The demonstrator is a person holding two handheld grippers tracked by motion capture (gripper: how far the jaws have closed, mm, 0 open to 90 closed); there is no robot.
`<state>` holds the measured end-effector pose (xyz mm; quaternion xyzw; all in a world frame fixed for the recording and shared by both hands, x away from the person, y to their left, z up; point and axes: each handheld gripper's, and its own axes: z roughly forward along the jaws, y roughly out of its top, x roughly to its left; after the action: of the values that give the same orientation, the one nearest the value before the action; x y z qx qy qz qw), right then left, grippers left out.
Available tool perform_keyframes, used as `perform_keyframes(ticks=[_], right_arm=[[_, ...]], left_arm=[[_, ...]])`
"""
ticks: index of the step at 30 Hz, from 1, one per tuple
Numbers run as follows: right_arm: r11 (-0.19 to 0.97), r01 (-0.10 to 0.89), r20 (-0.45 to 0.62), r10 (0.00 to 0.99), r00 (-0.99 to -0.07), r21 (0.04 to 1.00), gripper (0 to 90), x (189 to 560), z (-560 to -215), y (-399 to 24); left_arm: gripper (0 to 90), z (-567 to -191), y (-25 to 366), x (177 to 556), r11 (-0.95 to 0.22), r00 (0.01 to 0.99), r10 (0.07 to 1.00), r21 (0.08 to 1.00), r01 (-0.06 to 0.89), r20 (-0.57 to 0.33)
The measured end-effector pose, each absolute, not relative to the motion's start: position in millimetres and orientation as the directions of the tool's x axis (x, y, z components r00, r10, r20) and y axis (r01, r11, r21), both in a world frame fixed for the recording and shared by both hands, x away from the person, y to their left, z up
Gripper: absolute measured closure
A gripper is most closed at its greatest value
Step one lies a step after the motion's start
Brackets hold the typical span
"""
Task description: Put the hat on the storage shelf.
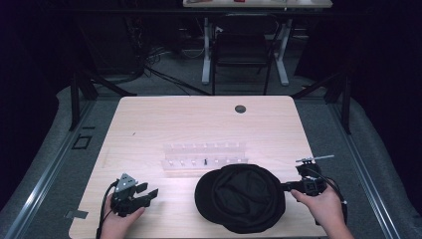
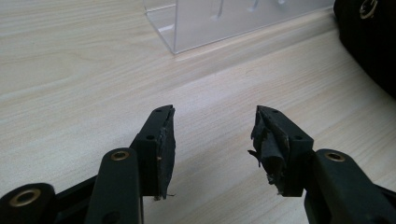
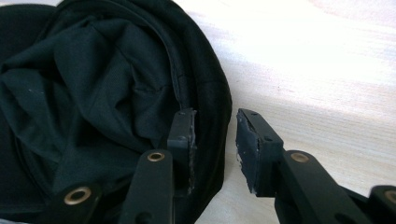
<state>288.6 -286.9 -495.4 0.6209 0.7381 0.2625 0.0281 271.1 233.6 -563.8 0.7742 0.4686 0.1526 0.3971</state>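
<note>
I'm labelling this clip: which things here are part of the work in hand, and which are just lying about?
In use:
- black cap, rim between the right claw jaws
- left claw, open, waiting

Lying about:
- clear rack
- chair past the table

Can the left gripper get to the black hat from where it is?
Probably yes. The left gripper is open, and bare table lies between it and the black hat. The clear rack sits farther back, out of the way.
</note>
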Motion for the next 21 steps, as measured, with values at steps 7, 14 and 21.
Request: perform_keyframes(ticks=[7, 14, 21], right_arm=[[0.096, 0.917, 0.277, 0.937, -0.215, 0.388, 69.0, 294, -503, -288], [0.116, 0.931, 0.280, 0.934, -0.221, 0.347, 73.1, 298, -509, -285], [0.132, 0.944, 0.295, 0.929, -0.224, 0.301, 75.0, 305, -512, -284]], left_arm=[[48.7, -564, 234, 271, -0.247, 0.515, 0.846, 0.755, 0.607, -0.138], [48.7, -564, 233, 271, -0.244, 0.514, 0.846, 0.755, 0.609, -0.141], [48.7, -565, 233, 271, -0.245, 0.514, 0.846, 0.755, 0.608, -0.139]])
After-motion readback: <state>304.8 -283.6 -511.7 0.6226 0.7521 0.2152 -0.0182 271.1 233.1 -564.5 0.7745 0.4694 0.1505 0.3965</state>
